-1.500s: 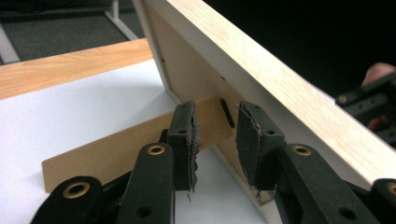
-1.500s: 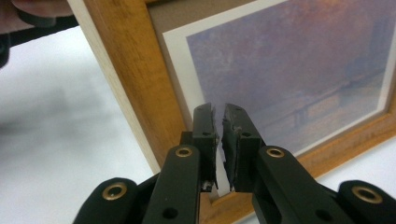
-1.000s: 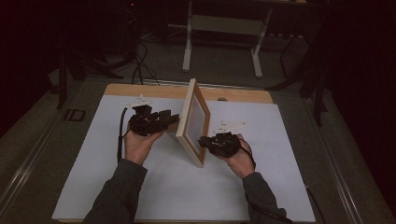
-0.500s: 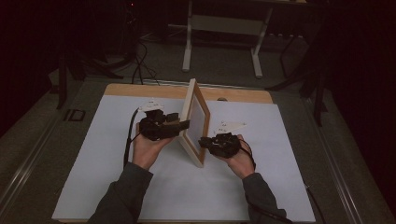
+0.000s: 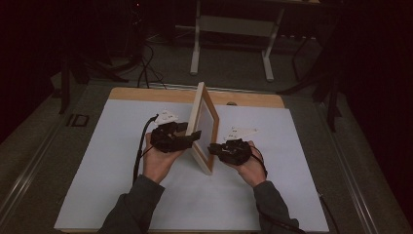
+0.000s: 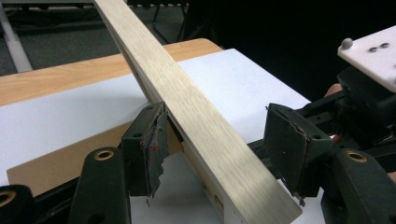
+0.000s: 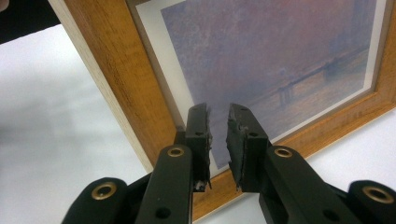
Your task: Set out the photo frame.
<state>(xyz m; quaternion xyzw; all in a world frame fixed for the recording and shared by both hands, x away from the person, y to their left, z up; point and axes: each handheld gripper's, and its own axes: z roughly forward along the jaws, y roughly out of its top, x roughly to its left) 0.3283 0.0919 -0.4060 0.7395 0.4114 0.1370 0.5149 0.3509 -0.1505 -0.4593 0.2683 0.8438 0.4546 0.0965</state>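
I see a wooden picture frame (image 5: 202, 124) standing on edge on the counter (image 5: 97, 185) between my tongs, purple painting inside, its top cut off, left tongs (image 6: 224, 140) just opened wide around its rim, right tongs (image 7: 218, 140) narrow, holding nothing.

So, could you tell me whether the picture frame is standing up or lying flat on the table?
Standing on its edge. The picture frame rises from the white table, leaning slightly, with the left gripper open around its edge.
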